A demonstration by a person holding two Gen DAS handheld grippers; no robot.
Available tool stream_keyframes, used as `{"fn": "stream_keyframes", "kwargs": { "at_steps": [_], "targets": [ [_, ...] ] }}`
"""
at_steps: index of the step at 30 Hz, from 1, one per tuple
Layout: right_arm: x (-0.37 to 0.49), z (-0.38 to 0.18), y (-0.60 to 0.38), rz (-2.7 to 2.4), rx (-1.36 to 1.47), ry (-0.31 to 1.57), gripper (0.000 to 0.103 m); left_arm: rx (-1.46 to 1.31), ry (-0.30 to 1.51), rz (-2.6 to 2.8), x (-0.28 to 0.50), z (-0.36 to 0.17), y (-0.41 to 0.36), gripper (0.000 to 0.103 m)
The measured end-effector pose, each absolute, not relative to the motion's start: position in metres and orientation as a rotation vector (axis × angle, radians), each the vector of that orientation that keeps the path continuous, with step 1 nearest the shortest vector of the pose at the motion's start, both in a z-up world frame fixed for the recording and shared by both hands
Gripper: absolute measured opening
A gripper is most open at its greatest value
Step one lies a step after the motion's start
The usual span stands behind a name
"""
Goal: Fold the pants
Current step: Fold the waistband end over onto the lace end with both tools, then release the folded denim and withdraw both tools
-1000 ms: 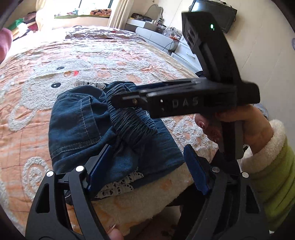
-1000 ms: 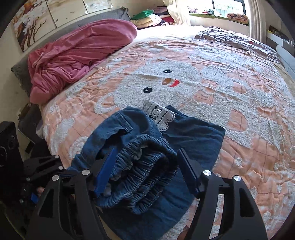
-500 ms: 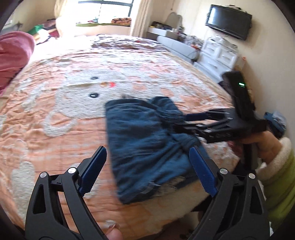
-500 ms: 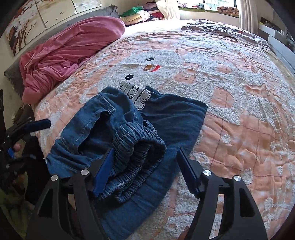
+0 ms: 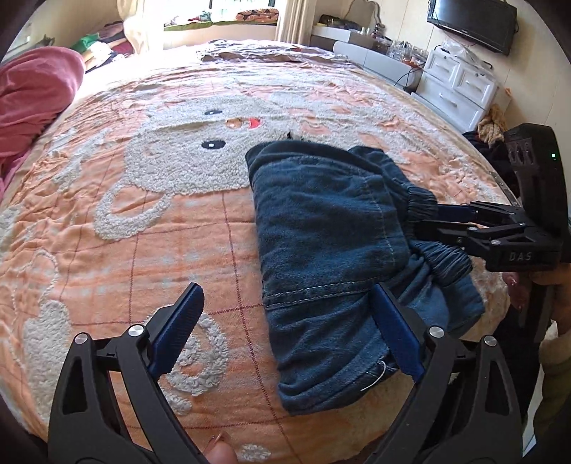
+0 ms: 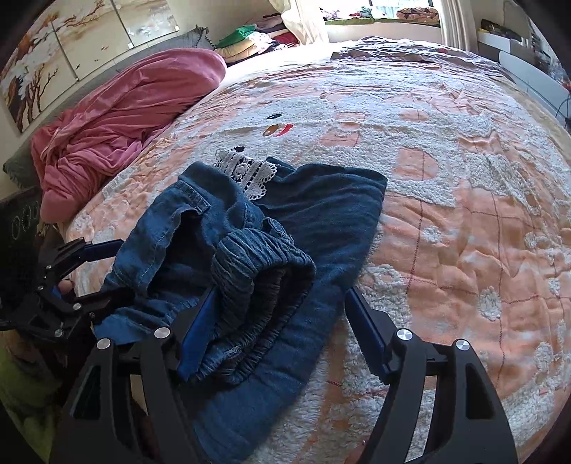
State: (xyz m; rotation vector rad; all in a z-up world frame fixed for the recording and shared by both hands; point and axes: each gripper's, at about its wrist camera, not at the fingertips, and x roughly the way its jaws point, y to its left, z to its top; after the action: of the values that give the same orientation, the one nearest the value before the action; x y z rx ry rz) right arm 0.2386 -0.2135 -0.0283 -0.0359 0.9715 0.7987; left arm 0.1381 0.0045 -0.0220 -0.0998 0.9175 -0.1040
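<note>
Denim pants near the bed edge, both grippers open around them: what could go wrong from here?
1. The pants lie at the bed edge; a tug could slide them off.
2. The elastic waistband bunches between the opening right gripper jaws, so it may grab several layers.
3. The opening left gripper spans mostly bedspread and may pinch it.

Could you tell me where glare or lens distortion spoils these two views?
Left wrist view: the window is blown out, washing the far bedspread white; fisheye bows the bed and darkens the corners. Right wrist view: the same overexposure near the window; the denim pants stay sharp and evenly lit.
</note>
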Motion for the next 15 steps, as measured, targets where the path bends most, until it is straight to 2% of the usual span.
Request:
{"fn": "stream_keyframes", "kwargs": {
  "at_steps": [15],
  "targets": [
    [0.2482,-0.0391,-0.2145,0.772,0.079,1.025,0.081,-0.157,0.942,-0.12,0.1414,-0.0314,0.0108,0.091]
  ]
}}
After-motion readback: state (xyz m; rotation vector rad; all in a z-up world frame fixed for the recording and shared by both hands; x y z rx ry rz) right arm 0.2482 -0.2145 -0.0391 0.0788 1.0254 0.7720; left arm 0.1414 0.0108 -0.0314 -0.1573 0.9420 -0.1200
